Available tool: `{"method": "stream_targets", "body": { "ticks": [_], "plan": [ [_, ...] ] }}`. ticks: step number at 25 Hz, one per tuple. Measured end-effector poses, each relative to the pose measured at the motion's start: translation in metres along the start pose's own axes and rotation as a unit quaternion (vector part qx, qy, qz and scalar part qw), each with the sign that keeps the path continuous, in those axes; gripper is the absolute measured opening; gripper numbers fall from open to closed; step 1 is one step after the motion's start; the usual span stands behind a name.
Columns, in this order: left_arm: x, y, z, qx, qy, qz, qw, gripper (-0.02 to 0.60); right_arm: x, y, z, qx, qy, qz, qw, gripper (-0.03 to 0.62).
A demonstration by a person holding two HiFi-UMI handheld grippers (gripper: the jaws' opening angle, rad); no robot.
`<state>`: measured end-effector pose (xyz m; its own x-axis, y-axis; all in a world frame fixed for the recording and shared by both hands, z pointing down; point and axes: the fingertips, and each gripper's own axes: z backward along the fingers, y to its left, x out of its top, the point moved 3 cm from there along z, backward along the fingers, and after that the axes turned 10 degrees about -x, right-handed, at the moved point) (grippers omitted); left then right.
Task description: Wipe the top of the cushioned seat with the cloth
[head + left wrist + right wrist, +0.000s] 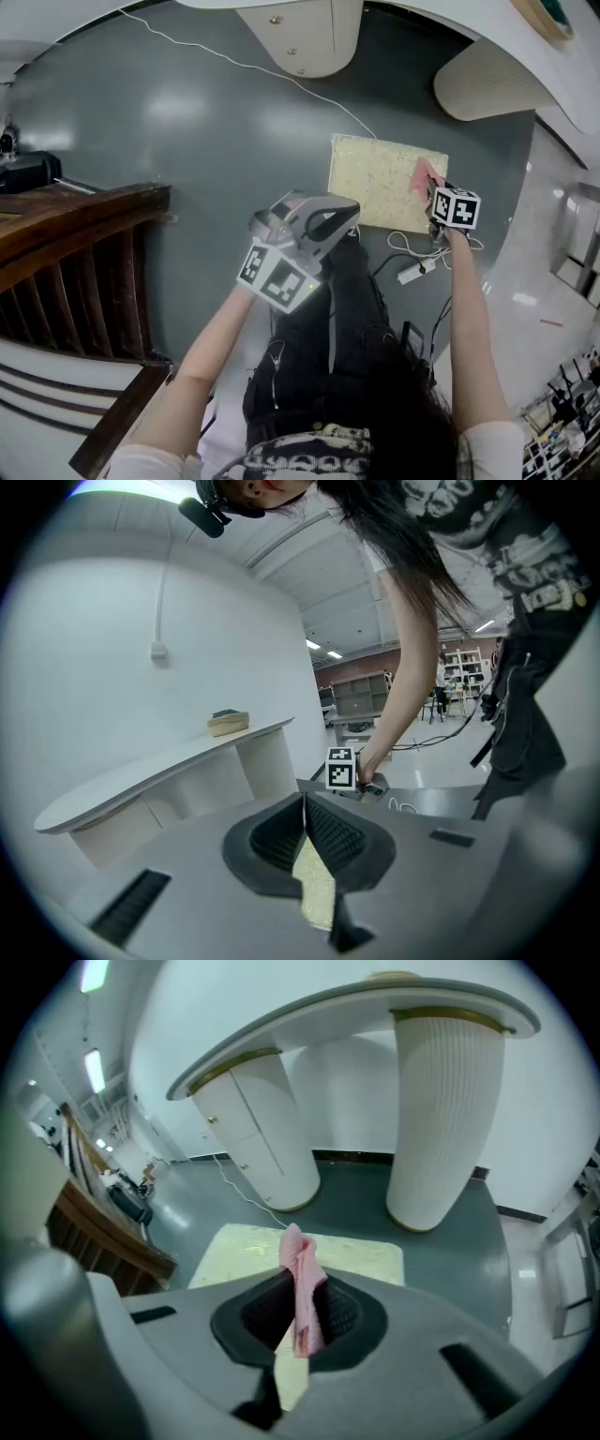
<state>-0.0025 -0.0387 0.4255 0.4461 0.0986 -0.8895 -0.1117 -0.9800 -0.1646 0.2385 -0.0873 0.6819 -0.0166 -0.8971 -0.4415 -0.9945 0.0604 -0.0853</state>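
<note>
The cushioned seat (pixel 380 178) is a pale yellow square pad low on the grey floor, ahead of the person's legs; it also shows in the right gripper view (pixel 244 1246). My right gripper (pixel 433 192) hangs over the seat's right edge, shut on a pink cloth (pixel 427 177). In its own view the cloth (pixel 302 1283) stands bunched between the jaws of the right gripper (pixel 302 1312). My left gripper (pixel 328 220) is held over the seat's near-left corner, jaws shut with nothing in them (pixel 305 841); a strip of seat (pixel 317 888) shows below them.
A white cable (pixel 253 67) runs across the floor to the seat. A power strip with cords (pixel 412 272) lies near the seat's right front. Two white ribbed pedestals (pixel 436 1101) carry a curved counter beyond. A dark wooden bench (pixel 66 253) stands at the left.
</note>
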Motion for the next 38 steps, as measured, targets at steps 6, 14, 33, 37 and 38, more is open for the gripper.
{"method": "stream_targets", "body": {
  "ticks": [6,14,33,37,38],
  "plan": [
    [0.004,-0.014,0.015,0.014,0.009,0.009,0.9998,0.008,-0.002,0.125,-0.003,0.113,-0.011,0.042,0.993,0.012],
    [-0.007,-0.029,0.035,0.031,0.025,0.025,0.9989,0.008,-0.038,0.218,-0.033,0.165,0.023,0.063,0.984,0.012],
    [0.001,-0.050,0.001,-0.025,0.015,0.013,0.9995,0.008,-0.084,0.002,-0.018,-0.030,0.065,-0.020,0.997,0.012],
    [0.007,-0.055,-0.015,-0.046,0.014,0.006,0.9988,0.008,-0.100,-0.052,-0.001,-0.069,0.072,-0.043,0.994,0.012],
    [0.008,-0.056,-0.018,-0.050,0.013,0.005,0.9986,0.008,-0.103,-0.063,0.003,-0.077,0.074,-0.047,0.993,0.012]
  ]
}}
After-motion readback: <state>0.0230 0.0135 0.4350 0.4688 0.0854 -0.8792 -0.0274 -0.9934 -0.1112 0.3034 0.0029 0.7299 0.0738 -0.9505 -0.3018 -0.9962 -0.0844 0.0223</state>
